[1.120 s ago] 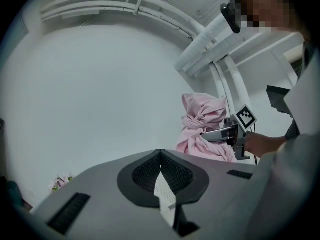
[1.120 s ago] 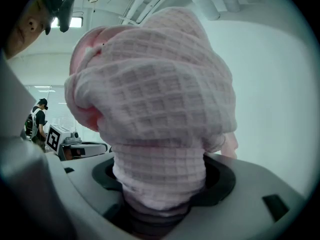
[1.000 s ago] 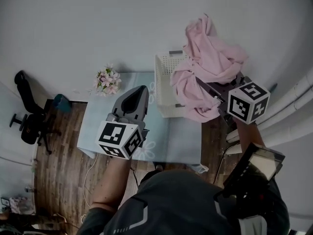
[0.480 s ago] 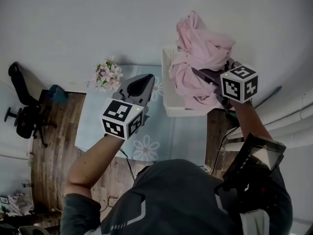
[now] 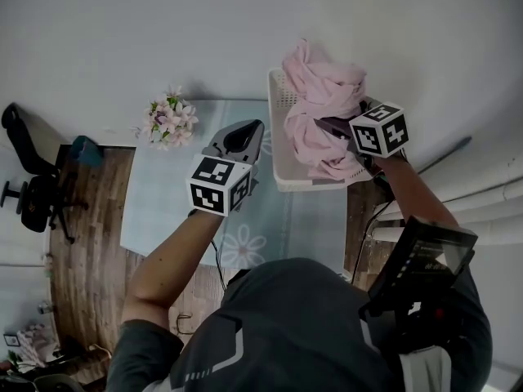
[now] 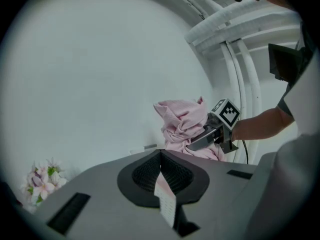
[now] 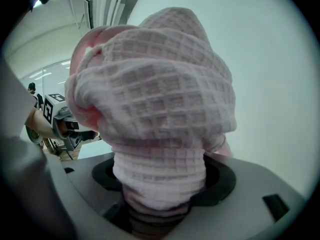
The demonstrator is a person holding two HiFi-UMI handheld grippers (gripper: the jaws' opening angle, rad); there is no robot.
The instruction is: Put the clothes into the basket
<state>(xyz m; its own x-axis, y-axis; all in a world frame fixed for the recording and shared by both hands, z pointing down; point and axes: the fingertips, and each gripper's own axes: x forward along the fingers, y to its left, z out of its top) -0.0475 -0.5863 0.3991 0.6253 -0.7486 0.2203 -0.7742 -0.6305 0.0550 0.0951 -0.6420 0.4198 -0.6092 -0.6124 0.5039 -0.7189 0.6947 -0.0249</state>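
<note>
A pink waffle-weave cloth [image 5: 320, 96] hangs bunched over the white slatted basket [image 5: 281, 172] at the table's right end. My right gripper [image 5: 328, 126] is shut on the cloth, which fills the right gripper view [image 7: 160, 104] and hides the jaw tips. To the left of the basket my left gripper [image 5: 239, 140] hovers above the table, its jaws shut with nothing between them [image 6: 161, 176]. From the left gripper view the pink cloth [image 6: 179, 124] and the right gripper [image 6: 200, 140] show ahead and to the right.
The light blue table [image 5: 163, 207] carries a bunch of pink flowers [image 5: 167, 119] at its far left corner. A black office chair [image 5: 29, 178] stands on the wooden floor to the left. A white wall lies behind the table.
My right gripper has carried the pink cloth left and lower, over the basket. My left gripper has moved up and right, nearer the basket.
</note>
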